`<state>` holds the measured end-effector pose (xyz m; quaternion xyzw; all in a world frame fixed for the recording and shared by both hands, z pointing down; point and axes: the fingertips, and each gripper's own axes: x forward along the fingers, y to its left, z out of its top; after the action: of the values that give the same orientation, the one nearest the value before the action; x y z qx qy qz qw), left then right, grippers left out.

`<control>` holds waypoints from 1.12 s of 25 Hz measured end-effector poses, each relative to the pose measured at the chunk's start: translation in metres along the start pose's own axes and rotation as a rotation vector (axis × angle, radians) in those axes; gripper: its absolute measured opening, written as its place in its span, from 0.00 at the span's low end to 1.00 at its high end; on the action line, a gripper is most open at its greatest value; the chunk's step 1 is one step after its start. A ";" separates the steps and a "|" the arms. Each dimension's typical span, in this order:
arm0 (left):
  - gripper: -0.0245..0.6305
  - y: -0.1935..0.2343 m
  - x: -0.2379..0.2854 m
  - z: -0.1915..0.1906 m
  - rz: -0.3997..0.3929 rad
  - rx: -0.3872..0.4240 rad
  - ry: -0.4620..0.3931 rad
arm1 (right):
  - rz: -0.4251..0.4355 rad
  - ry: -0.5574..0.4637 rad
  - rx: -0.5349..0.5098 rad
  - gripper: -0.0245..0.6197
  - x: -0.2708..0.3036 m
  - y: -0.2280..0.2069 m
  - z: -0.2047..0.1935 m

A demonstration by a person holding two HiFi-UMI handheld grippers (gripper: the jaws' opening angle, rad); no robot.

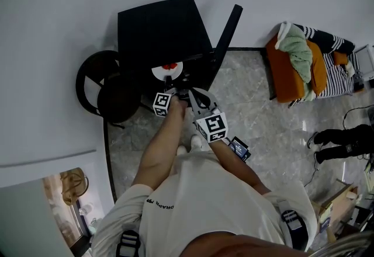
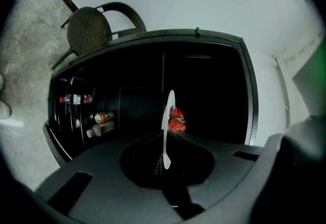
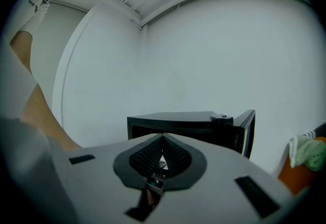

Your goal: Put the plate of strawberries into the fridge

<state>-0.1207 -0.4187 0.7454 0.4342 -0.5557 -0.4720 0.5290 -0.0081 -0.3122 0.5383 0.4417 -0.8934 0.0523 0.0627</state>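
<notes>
Left gripper [image 2: 166, 157]: fingers clamped on the rim of the plate [image 2: 169, 111], probably kept level so the strawberries [image 2: 177, 121] just beyond the fingers stay put. The plate is at the open fridge [image 2: 219, 90] mouth, not yet shelved. Right gripper [image 3: 162, 149]: fingers pressed together, empty, off to the side.

One plate [image 2: 166, 126], two strawberries [image 2: 177, 121], one fridge [image 1: 163, 28], one chair [image 1: 108, 91].

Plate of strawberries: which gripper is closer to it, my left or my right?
Left. The left gripper has its jaws shut on the rim of the plate of strawberries. The right gripper, jaws together and empty, sits beside it without touching the plate.
</notes>
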 end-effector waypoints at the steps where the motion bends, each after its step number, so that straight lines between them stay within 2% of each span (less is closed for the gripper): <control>1: 0.05 -0.003 -0.001 -0.001 -0.001 -0.011 0.000 | -0.001 0.000 0.001 0.06 0.000 0.000 0.000; 11: 0.05 -0.013 0.006 -0.004 -0.002 -0.047 -0.001 | 0.002 0.003 -0.004 0.06 0.000 -0.001 -0.001; 16: 0.05 0.008 0.020 0.007 -0.014 0.017 -0.016 | 0.003 0.004 -0.005 0.06 -0.001 -0.002 -0.001; 21: 0.05 -0.015 0.013 -0.003 0.008 -0.063 -0.002 | 0.013 0.018 -0.002 0.06 -0.003 -0.002 -0.003; 28: 0.06 -0.010 0.015 -0.003 -0.043 -0.024 0.015 | 0.032 0.032 0.004 0.06 -0.004 -0.002 -0.008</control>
<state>-0.1189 -0.4353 0.7386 0.4431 -0.5365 -0.4867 0.5281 -0.0035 -0.3092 0.5459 0.4264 -0.8992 0.0620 0.0755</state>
